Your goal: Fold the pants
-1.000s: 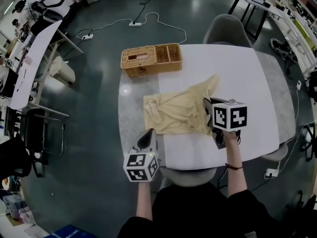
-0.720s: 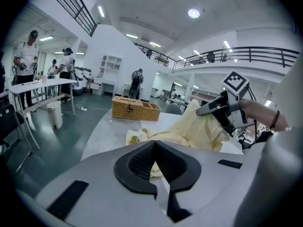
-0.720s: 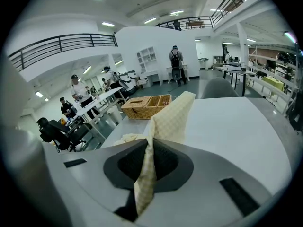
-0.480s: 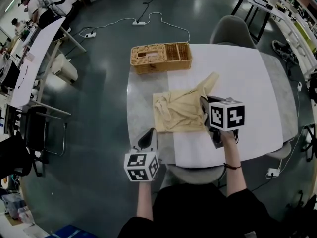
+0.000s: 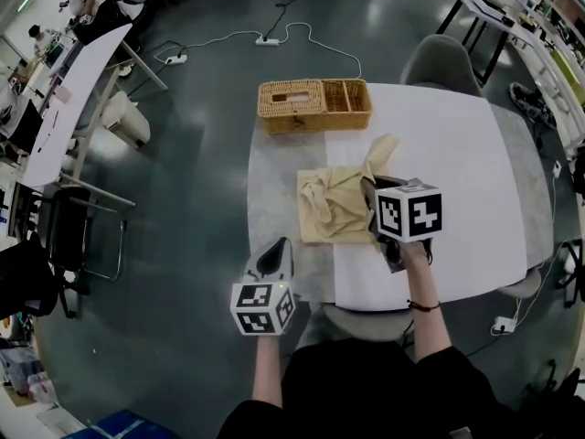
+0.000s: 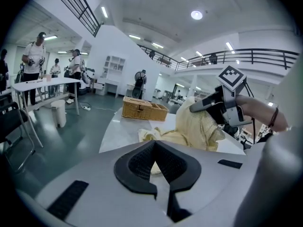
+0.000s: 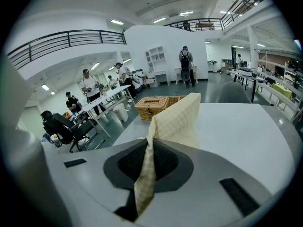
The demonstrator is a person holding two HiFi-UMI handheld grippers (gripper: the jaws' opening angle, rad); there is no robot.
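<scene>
Pants [image 5: 336, 204] sit bunched, barely folded, on table [image 5: 457, 144] near wicker basket [image 5: 315, 105], one end lifted by right gripper [image 7: 142, 181] pinching the fabric, left gripper [image 6: 160, 176] pressed together empty at the table edge; most folding left.

The pants [image 5: 336, 201] are pale yellow with a fine check (clearest in the right gripper view). The basket [image 5: 315, 105] is tan wicker. The table [image 5: 457, 154] is white, grey-mottled at its left. The floor [image 5: 183, 154] is dark teal-grey.
</scene>
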